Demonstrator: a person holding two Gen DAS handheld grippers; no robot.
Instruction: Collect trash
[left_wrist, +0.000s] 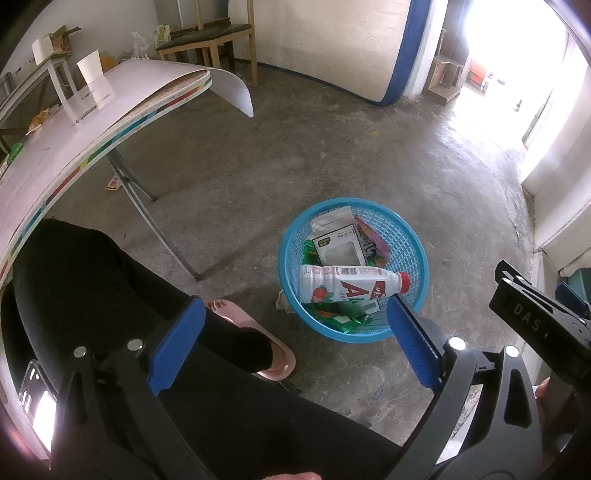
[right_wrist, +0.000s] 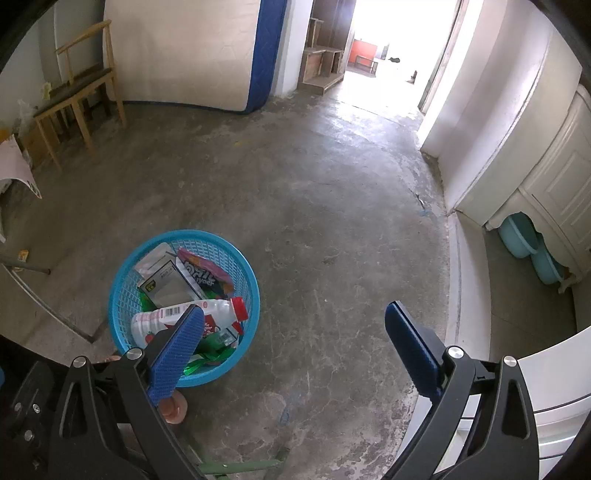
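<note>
Lettering is scarce: we read "DAS" on the black body of the right gripper (left_wrist: 546, 314) at about three o'clock in the left wrist view, and a large red "A" with a strawberry picture and barcodes on the white bottle (left_wrist: 347, 286), which has a red cap. The bottle lies on its side across the top of the trash in a round blue mesh basket (left_wrist: 410, 240) standing on the concrete floor (left_wrist: 295, 155). Under it we see a white carton with a clear window (left_wrist: 338, 247), a purple-edged snack packet (left_wrist: 371, 240) whose lettering we cannot read with certainty, and green wrappers (left_wrist: 334, 317) at the basket's six o'clock. We hold the left gripper (left_wrist: 295, 347) above the floor with its blue fingers (left_wrist: 177, 347) spread wide and nothing between them; the right gripper's fingers (right_wrist: 177, 354) are likewise wide and empty, one overlapping the basket in its view. At ten o'clock in the left view a tabletop (left_wrist: 74, 140) carries a white paper cup (left_wrist: 90, 66).
</note>
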